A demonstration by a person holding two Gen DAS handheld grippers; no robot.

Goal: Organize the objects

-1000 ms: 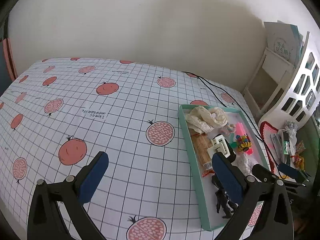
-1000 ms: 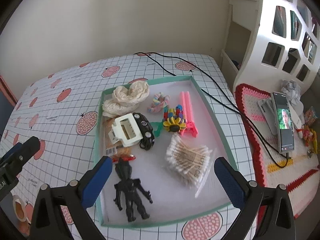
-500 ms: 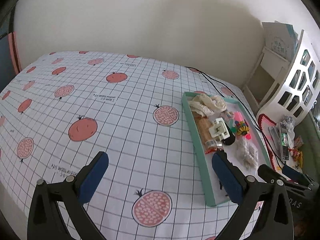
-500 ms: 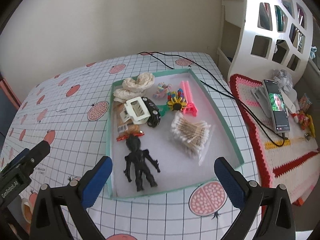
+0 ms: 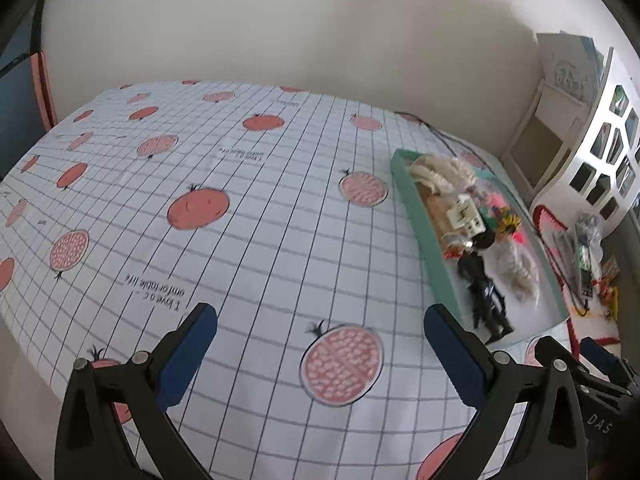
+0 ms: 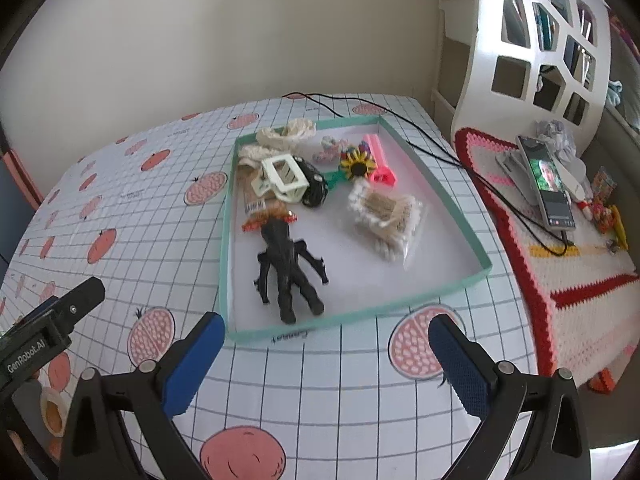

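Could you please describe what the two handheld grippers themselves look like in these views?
Both the left gripper and the right gripper have black angular frames with silver screws and two fingers faced with blue textured pads. The left gripper's body carries white "GenRobot.AI" lettering; the right one's shows "DAS".

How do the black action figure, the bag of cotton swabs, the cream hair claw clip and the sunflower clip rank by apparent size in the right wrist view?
1. Black action figure, though nearest the camera.
2. Bag of cotton swabs.
3. Cream hair claw clip.
4. Sunflower clip, farthest.
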